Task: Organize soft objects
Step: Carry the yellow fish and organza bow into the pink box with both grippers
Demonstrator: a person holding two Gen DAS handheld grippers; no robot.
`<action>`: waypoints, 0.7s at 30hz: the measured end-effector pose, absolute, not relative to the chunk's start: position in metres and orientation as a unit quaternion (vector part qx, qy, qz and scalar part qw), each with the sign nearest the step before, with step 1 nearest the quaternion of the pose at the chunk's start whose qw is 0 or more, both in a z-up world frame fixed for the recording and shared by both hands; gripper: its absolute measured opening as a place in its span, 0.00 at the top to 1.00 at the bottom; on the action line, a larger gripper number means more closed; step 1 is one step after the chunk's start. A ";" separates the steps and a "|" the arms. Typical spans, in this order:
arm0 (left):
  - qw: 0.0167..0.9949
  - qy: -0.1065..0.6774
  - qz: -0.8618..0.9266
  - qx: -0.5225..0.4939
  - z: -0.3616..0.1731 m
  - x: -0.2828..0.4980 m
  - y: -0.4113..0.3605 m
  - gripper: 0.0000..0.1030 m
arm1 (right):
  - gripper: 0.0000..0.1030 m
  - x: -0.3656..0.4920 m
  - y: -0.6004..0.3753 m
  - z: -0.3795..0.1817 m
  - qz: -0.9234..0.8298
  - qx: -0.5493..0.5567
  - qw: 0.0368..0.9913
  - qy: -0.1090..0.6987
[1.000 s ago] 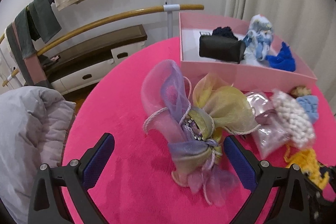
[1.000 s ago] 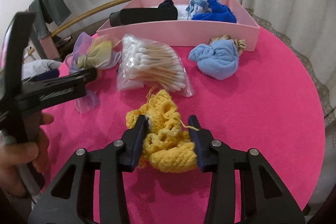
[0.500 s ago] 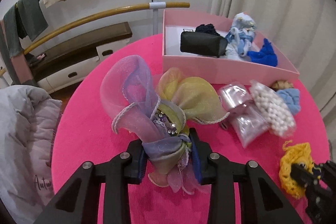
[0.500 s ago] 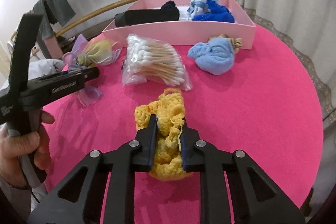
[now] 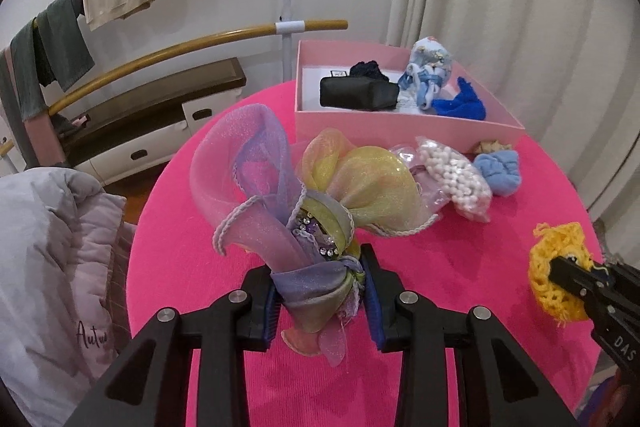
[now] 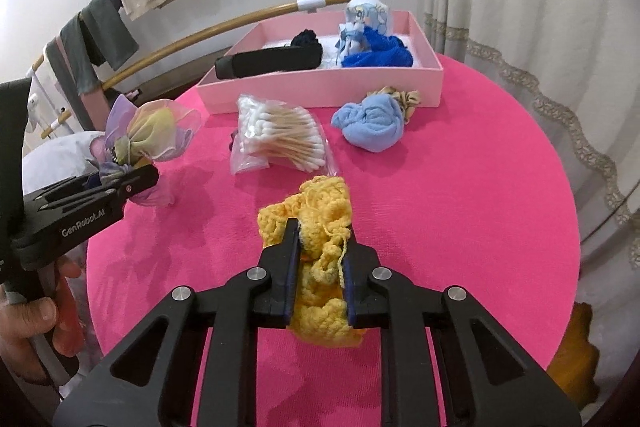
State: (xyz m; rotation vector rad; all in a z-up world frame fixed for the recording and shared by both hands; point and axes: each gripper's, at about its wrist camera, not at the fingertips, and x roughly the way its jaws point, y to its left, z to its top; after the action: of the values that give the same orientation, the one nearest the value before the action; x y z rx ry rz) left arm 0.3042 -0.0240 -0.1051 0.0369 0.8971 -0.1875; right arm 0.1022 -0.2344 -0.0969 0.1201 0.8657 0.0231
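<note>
1. Since half a second ago both items have come up off the tabletop (image 6: 460, 163). The organza bow (image 5: 316, 227) now shows a shadow beneath its trailing ends, and the yellow crochet piece (image 6: 320, 251) hangs from its grip rather than lying flat.
2. The left gripper (image 5: 320, 291) has its jaws pinched narrow on the bow's gathered waist. The purple and yellow loops fan out forward and upward, past the fingertips.
3. The right gripper (image 6: 318, 267) has its jaws closed on the crochet piece. Yarn bulges out ahead of the tips and sags below them.
4. The pink box (image 6: 320, 89) sits at the far edge of the tabletop, straight ahead of both tools. Its long side faces them. It already holds a black pouch (image 6: 272, 61), a blue cloth (image 6: 380, 57) and a pale doll-like toy (image 6: 364, 19).
5. The relation that matters: the box lies forward and slightly right of the left tool, and forward and slightly left of the right tool. The cotton swab bag (image 6: 280, 139) and the light blue cloth (image 6: 372, 125) lie between.
6. The right tool probably has the clearer line in. From these wide lenses I cannot tell for certain which is nearer.
7. Either carry needs height to clear the box's near wall.
</note>
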 end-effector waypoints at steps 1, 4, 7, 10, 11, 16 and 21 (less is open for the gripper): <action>0.897 0.431 -0.091 0.018 -0.101 0.300 -0.023 0.69 | 0.84 0.101 -0.234 -0.095 0.011 0.058 0.907 0.418; 0.899 0.427 -0.092 0.019 -0.092 0.290 -0.022 0.69 | 0.84 0.100 -0.233 -0.089 0.013 0.058 0.909 0.412; 0.904 0.416 -0.094 0.020 -0.077 0.279 -0.020 0.69 | 0.84 0.101 -0.231 -0.078 0.018 0.055 0.914 0.401; 0.910 0.402 -0.095 0.022 -0.060 0.273 -0.019 0.69 | 0.84 0.109 -0.231 -0.062 0.025 0.049 0.921 0.386; 0.912 0.397 -0.095 0.024 -0.054 0.273 -0.020 0.69 | 0.84 0.113 -0.230 -0.055 0.027 0.046 0.924 0.380; 0.923 0.372 -0.096 0.027 -0.029 0.279 -0.020 0.69 | 0.84 0.140 -0.231 -0.024 0.036 0.035 0.934 0.353; 0.935 0.340 -0.098 0.021 -0.001 0.298 -0.018 0.69 | 0.84 0.178 -0.234 0.005 0.045 0.034 0.942 0.330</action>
State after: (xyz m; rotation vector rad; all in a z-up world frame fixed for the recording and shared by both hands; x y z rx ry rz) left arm 0.2977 -0.0177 -0.0009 0.0433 0.6953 -0.2006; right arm 0.1780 -0.2341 0.0053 0.0691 0.6729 0.0908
